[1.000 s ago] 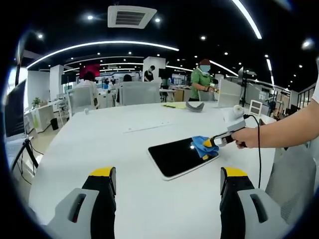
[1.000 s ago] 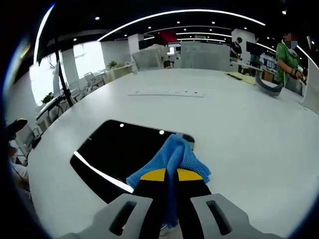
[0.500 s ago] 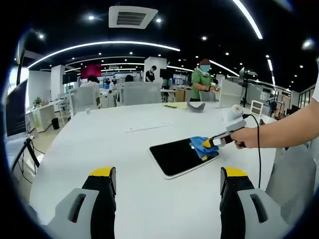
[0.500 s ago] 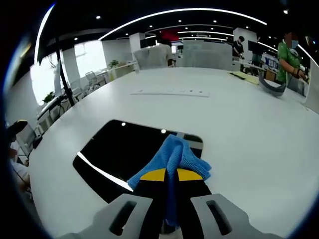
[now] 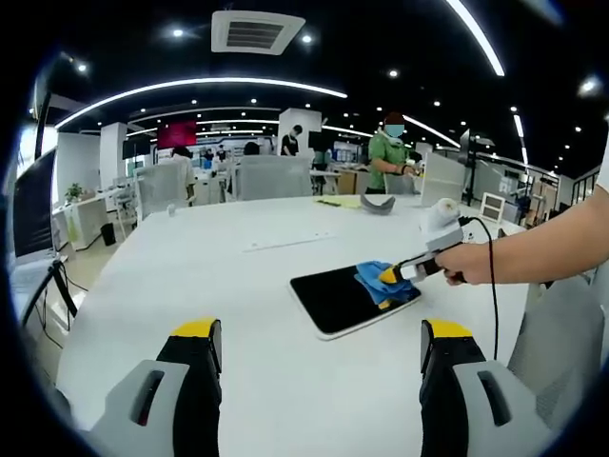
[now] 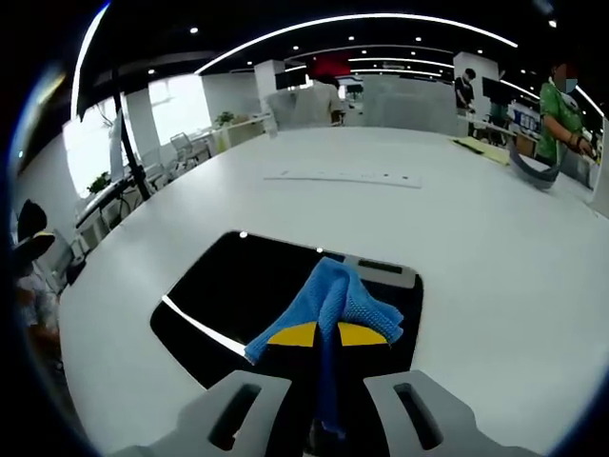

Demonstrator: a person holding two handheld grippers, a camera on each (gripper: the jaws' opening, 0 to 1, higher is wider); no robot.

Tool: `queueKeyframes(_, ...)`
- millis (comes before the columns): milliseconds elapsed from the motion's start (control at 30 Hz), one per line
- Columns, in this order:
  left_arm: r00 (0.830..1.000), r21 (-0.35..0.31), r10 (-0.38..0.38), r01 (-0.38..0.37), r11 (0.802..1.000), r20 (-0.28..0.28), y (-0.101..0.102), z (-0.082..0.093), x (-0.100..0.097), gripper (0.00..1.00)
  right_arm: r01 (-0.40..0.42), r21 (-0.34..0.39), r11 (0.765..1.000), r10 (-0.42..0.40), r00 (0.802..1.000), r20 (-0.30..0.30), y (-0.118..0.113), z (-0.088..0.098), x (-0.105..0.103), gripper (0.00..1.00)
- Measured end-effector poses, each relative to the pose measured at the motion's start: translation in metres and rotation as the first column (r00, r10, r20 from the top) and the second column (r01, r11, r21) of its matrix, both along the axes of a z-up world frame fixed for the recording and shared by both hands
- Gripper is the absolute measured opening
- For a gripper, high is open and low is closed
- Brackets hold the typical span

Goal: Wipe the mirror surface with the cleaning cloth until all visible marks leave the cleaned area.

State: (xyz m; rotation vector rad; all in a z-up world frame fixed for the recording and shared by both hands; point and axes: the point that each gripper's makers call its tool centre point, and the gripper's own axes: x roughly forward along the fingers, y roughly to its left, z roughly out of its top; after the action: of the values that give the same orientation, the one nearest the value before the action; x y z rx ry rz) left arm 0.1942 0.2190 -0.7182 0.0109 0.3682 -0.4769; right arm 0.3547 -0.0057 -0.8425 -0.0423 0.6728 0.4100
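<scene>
So the mirror (image 6: 247, 305) is lying flat on the big white bench (image 5: 190, 276), dark glass up, throwing back the ceiling lights. The right gripper (image 6: 322, 335) has its jaws clamped tight on the blue cleaning cloth (image 6: 328, 300), with the bunched end sticking out past the yellow tips and sitting on the glass toward the mirror's right end. From the left gripper view you can see the same thing from across the bench: cloth (image 5: 379, 282) on the mirror (image 5: 344, 297), the person's hand (image 5: 464, 264) driving the gripper. The left gripper (image 5: 319, 345) just hangs over bare bench short of the mirror, jaws wide apart, holding nothing.

Looks like mid-wipe to me. To do this well I'd keep the cloth pressed flat, not riding on one folded edge, and work in overlapping straight passes from the right end across to the far left corner, so no strip gets skipped. Keep the yellow tips off the glass, only fabric touching. The mirror isn't pinned, so push gently or it may slide on that slick bench.

Honestly can't tell whether any smudges are left; the reflections of the lights hide them at this resolution.
</scene>
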Motion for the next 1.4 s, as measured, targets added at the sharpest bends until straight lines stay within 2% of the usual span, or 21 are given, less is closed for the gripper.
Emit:
queueKeyframes(633, 1.0, -0.002, 0.01, -0.01, 1.0, -0.008, 0.006, -0.003, 0.0, 0.86, -0.038, 0.017, 0.999, 0.038, 0.999, -0.01, 0.034, 0.001, 0.001, 0.01)
queueKeyframes(1400, 0.999, -0.002, 0.037, -0.037, 0.999, -0.013, 0.014, -0.004, -0.004, 0.86, -0.116, 0.051, 0.992, 0.118, 0.993, -0.022, 0.096, 0.001, 0.0, 0.01)
